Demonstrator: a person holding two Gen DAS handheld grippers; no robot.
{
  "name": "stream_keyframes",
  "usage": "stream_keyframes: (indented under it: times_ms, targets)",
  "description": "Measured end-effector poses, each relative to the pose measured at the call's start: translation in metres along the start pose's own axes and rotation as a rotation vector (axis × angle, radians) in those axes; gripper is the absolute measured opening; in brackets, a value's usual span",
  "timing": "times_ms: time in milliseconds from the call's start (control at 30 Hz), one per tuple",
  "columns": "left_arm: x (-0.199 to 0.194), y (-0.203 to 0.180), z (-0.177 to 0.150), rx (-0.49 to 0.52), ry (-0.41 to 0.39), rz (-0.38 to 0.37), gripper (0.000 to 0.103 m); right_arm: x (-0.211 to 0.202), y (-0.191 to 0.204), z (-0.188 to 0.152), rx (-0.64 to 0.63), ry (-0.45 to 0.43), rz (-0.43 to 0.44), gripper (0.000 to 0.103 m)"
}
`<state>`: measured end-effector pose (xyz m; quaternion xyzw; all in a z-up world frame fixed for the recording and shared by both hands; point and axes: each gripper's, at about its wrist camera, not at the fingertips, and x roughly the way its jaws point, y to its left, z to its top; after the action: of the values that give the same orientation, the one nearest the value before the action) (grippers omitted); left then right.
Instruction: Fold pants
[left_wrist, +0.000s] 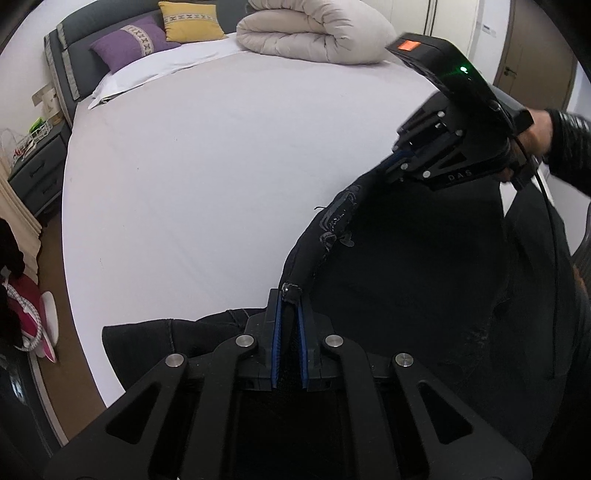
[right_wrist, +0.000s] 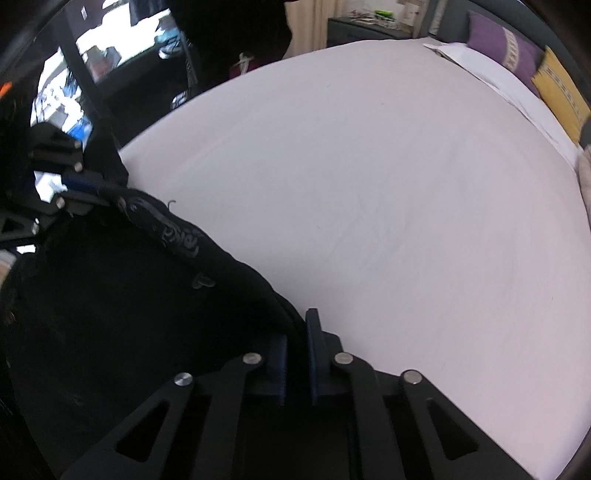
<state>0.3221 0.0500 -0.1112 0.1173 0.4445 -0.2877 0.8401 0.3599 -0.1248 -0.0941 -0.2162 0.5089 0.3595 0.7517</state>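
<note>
Pants (left_wrist: 406, 277) hang over the bed (left_wrist: 221, 166), waistband pinched in both grippers' jaws, left gripper (left_wrist: 290, 295) and right gripper (right_wrist: 295, 325).

Most of the black fabric pants (left_wrist: 406, 295) reads as one dark mass, legs and folds indistinguishable. Right wrist view: pants run off the left edge, motion-blurred; waistband print (right_wrist: 177, 232) illegible. Clutter on the dark grey nightstand (left_wrist: 33, 162) too small to identify.

White bed (left_wrist: 221, 177), rolled duvet (left_wrist: 317, 33), purple pillow (left_wrist: 129, 42), yellow pillow (left_wrist: 190, 20).
</note>
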Motion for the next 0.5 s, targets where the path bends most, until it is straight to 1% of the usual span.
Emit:
stream_keyframes:
  times_ms: [167, 300, 367, 400, 500]
  targets:
    - [-0.017, -0.01, -0.002, -0.04, -0.022, -0.017, 0.006, -0.014, -0.001, -0.001, 0.129, -0.051, 0.018, 0.006]
    - [-0.034, -0.021, -0.011, -0.052, -0.029, -0.023, 0.006, -0.02, 0.002, -0.006, 0.225, -0.093, 0.067, 0.005]
    - [-0.043, -0.027, -0.02, -0.062, -0.029, -0.027, 0.006, -0.024, 0.01, -0.005, 0.226, -0.112, 0.077, 0.005]
    - [-0.049, -0.03, -0.025, -0.066, -0.028, -0.029, 0.006, -0.028, 0.02, -0.007, 0.222, -0.121, 0.085, 0.005]
    - [-0.065, -0.04, -0.045, -0.082, -0.025, -0.036, 0.006, -0.035, 0.038, -0.008, 0.191, -0.126, 0.102, 0.005]
